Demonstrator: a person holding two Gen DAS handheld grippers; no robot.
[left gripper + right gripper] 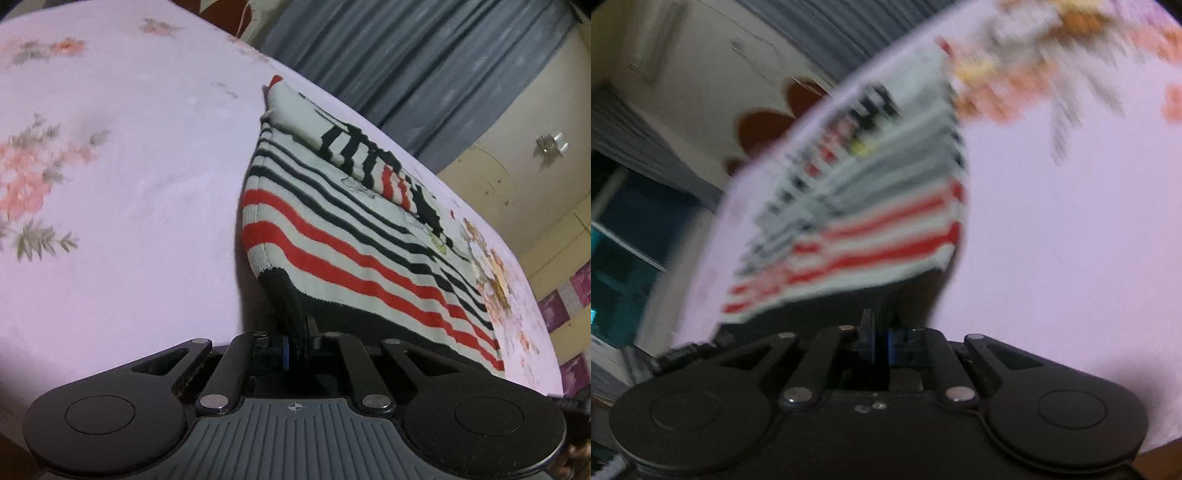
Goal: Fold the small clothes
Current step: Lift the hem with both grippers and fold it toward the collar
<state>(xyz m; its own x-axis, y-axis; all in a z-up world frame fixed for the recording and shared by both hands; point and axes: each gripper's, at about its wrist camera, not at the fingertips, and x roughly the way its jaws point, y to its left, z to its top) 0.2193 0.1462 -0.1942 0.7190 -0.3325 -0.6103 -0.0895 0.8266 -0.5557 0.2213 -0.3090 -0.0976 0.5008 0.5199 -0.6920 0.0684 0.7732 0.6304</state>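
A small knitted sweater (332, 236) with red, black and white stripes and a black hem lies on a pale lilac flowered bedsheet (129, 184). One sleeve is folded across its upper part. In the left wrist view my left gripper (301, 332) is shut on the black hem at the sweater's near left corner, which is lifted a little off the sheet. The right wrist view is blurred. There the sweater (871, 229) shows the same stripes, and my right gripper (881, 325) is shut on its black hem near the right corner.
The bedsheet (1071, 240) spreads wide to the left and right of the sweater. Its far edge runs close behind the garment. Beyond it hang grey-blue curtains (406, 55) against a cream wall, and a dark window (620, 240) is at the left.
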